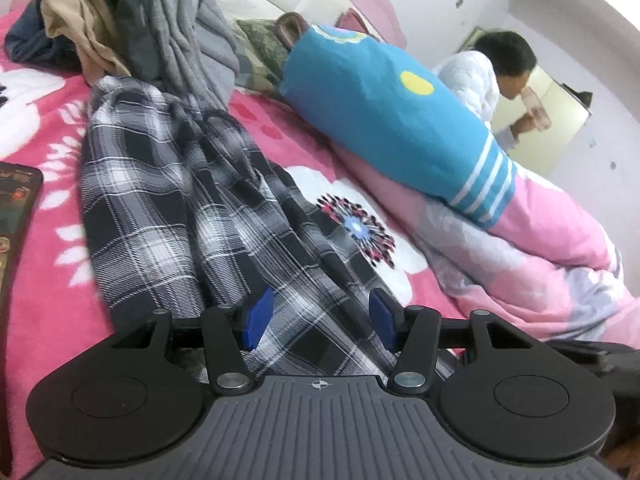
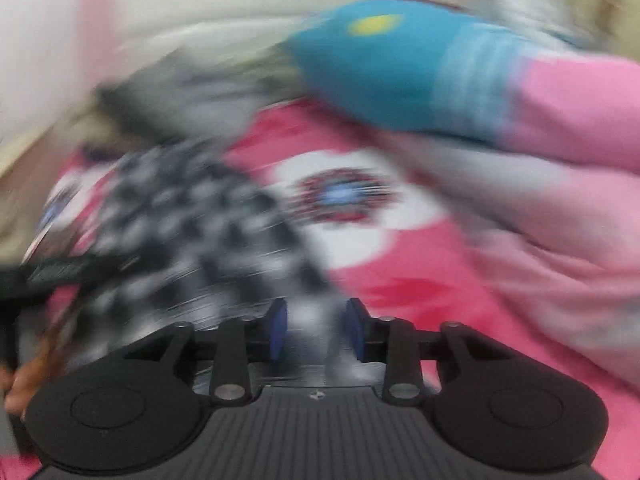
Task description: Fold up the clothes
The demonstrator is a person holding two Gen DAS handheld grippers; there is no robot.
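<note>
Plaid garment point(image 1: 192, 208): black, grey and white checks, rumpled, stretched lengthwise on the pink floral bedspread point(image 1: 44, 264); far end bunched against the clothes pile, near end running under the left gripper; right-wrist view too blurred for detail, checks point(image 2: 192, 224) visible left of centre.
Left gripper point(image 1: 320, 320): low over the near end of the plaid garment, blue pads point(image 1: 258, 318) about half apart, plaid cloth showing in the gap; contact between pads and cloth impossible to tell, no pinch visible.
Right gripper point(image 2: 316, 328): at the near right edge of the plaid garment, jaws partly open with a narrower gap than the left, blurred grey-white cloth in the gap; nothing clearly pinched.
Clothes pile point(image 1: 132, 20): beyond the far end of the plaid garment; grey knit piece point(image 1: 188, 32) touching it, tan piece point(image 1: 76, 12) and dark pieces behind.
Flower print point(image 1: 360, 228): on the bedspread, just right of the plaid garment.
Dark flat object point(image 1: 16, 216): on the bedspread left of the plaid garment, cut off by the frame edge; kind unclear.
Blue pillow point(image 1: 384, 116): yellow dot, white stripes, right of the plaid garment and apart from it, lying on a pink quilt point(image 1: 552, 264).
Camouflage cushion point(image 1: 260, 44): between the clothes pile and the blue pillow.
Person point(image 1: 496, 76): far right beyond the pillow, white padded jacket, hand raised to the mouth.
</note>
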